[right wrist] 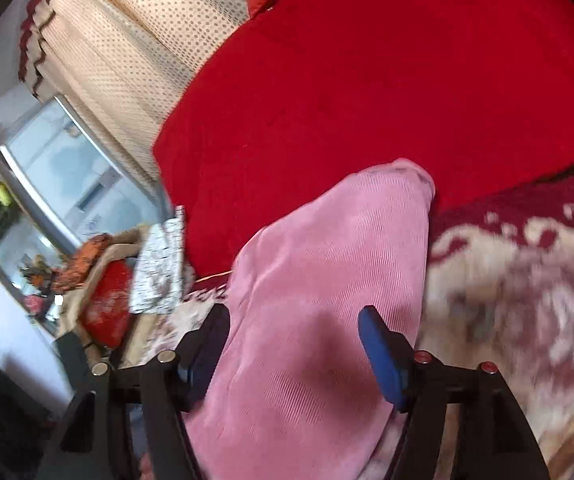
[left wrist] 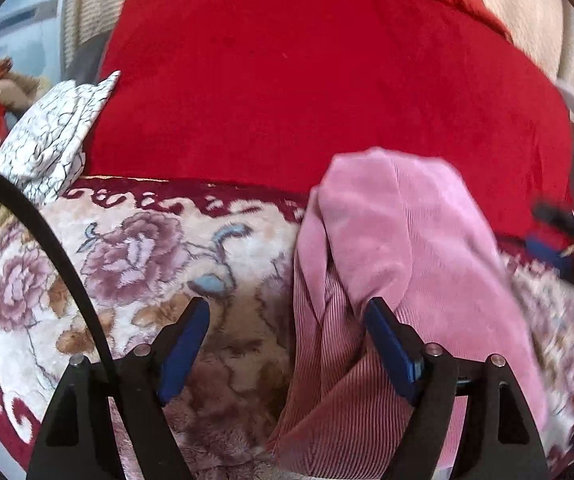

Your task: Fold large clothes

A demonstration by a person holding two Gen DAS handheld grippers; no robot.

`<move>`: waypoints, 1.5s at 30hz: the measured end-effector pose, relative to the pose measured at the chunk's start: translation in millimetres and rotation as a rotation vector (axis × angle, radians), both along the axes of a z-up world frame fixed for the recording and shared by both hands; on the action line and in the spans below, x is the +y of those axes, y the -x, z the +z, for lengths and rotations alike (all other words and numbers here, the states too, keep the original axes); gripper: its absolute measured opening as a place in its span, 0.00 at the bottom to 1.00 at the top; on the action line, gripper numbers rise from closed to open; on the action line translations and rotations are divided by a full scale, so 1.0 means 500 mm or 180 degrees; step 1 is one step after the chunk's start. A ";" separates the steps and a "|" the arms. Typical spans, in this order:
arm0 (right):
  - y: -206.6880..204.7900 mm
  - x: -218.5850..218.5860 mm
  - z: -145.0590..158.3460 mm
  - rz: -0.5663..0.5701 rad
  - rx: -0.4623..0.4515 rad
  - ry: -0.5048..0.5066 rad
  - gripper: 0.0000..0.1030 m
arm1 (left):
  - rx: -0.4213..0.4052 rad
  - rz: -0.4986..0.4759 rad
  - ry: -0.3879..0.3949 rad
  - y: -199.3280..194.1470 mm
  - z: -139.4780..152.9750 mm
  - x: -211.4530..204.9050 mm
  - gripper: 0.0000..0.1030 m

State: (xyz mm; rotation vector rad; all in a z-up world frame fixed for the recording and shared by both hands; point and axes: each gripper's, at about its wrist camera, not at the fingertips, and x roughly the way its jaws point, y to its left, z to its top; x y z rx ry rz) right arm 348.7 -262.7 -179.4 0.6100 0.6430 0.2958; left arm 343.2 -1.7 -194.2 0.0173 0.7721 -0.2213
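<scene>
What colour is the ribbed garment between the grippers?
Pink garment; it shows best in the right wrist view.

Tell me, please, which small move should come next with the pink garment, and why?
Probably close the right claw on the pink garment: both claws are open, the cloth lies bunched between its fingers on the floral blanket, and nothing holds it yet.

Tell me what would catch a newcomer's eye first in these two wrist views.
The big red blanket fills the far half of both views. In front of it, the pink corduroy garment lies bunched on the floral blanket, running down between the open fingers of the right gripper. The left gripper is open too, with the garment by its right finger.
</scene>
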 end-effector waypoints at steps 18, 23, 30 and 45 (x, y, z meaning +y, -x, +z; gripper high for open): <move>-0.086 0.019 -0.062 0.0284 0.0295 0.0039 0.61 | 0.0064 0.0040 -0.0346 -0.005 -0.027 -0.009 0.78; 0.008 0.041 -0.084 0.0364 0.0283 0.0106 0.61 | 0.0053 0.0051 -0.0395 0.004 -0.034 -0.013 0.79; 0.051 0.026 -0.061 0.0449 0.0244 -0.0095 0.63 | -0.0045 0.0053 -0.0516 0.016 -0.027 -0.013 0.79; 0.066 -0.089 -0.131 0.0221 0.0476 -0.0898 0.74 | 0.0332 -0.0153 0.0532 -0.022 -0.003 0.063 0.83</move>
